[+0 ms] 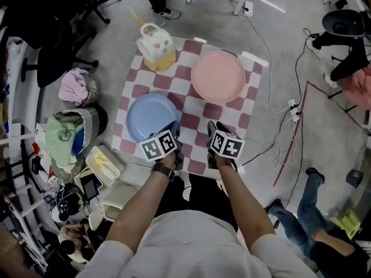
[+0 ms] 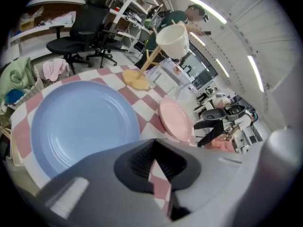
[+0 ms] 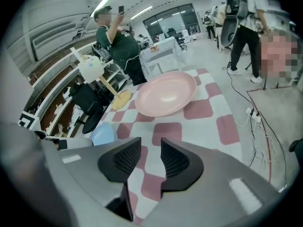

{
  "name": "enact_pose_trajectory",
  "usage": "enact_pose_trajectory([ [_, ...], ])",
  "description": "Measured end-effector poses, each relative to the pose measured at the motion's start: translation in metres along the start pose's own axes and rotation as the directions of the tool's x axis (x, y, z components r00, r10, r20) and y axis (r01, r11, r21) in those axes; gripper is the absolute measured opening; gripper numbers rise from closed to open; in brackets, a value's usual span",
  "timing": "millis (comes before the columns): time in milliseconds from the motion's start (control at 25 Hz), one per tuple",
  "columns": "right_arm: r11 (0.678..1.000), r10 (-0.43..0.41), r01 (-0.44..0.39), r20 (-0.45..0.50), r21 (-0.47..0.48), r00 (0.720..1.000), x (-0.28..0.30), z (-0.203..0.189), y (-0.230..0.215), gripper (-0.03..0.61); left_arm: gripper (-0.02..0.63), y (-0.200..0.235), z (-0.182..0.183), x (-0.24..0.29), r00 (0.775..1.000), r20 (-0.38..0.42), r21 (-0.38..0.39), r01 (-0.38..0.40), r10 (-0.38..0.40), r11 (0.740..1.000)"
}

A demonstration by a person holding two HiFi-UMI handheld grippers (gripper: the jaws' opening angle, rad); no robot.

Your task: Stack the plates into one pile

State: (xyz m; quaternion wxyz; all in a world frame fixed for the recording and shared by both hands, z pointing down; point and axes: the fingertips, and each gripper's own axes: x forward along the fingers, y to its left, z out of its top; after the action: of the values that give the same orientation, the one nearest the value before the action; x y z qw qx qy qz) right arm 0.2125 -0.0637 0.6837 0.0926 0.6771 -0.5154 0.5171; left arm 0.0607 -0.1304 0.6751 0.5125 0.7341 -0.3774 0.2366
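A blue plate point(image 1: 151, 118) lies at the near left of a red-and-white checked table point(image 1: 190, 119), and a pink plate point(image 1: 218, 76) lies at the far right. My left gripper point(image 1: 174, 131) hovers at the blue plate's near right rim. In the left gripper view its jaws point(image 2: 154, 143) meet at the tips with nothing held, and the blue plate point(image 2: 80, 122) is just ahead. My right gripper point(image 1: 213, 127) hangs beside it over bare cloth. Its jaws point(image 3: 150, 144) are open and empty, and the pink plate point(image 3: 165, 94) is farther ahead.
A cup on a yellow wooden stand point(image 1: 155, 46) occupies the table's far left corner. Cables and a power strip point(image 1: 293, 112) trail on the floor to the right. Bins and clutter point(image 1: 75, 132) crowd the left side. People stand nearby point(image 3: 118, 37).
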Motion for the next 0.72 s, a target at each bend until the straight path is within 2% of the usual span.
enact_pose_trajectory([
  [320,0.985,-0.045,0.038,0.040,0.166,0.998,0.014,0.033,-0.056,0.138,0.006,-0.044,-0.010,0.052,0.996,-0.087,0.048,0.033,-0.028,0.998],
  [600,0.958,-0.047,0.022,0.081,0.287,0.996,0.042,0.060,-0.078,0.138,0.006,-0.066,-0.007,0.088,0.990,-0.130,0.100,0.059,-0.046,0.993],
  [720,0.936,-0.039,0.005,0.090,0.351,0.995,0.053,0.069,-0.084,0.140,0.006,-0.073,-0.005,0.094,0.989,-0.140,0.115,0.063,-0.047,0.991],
])
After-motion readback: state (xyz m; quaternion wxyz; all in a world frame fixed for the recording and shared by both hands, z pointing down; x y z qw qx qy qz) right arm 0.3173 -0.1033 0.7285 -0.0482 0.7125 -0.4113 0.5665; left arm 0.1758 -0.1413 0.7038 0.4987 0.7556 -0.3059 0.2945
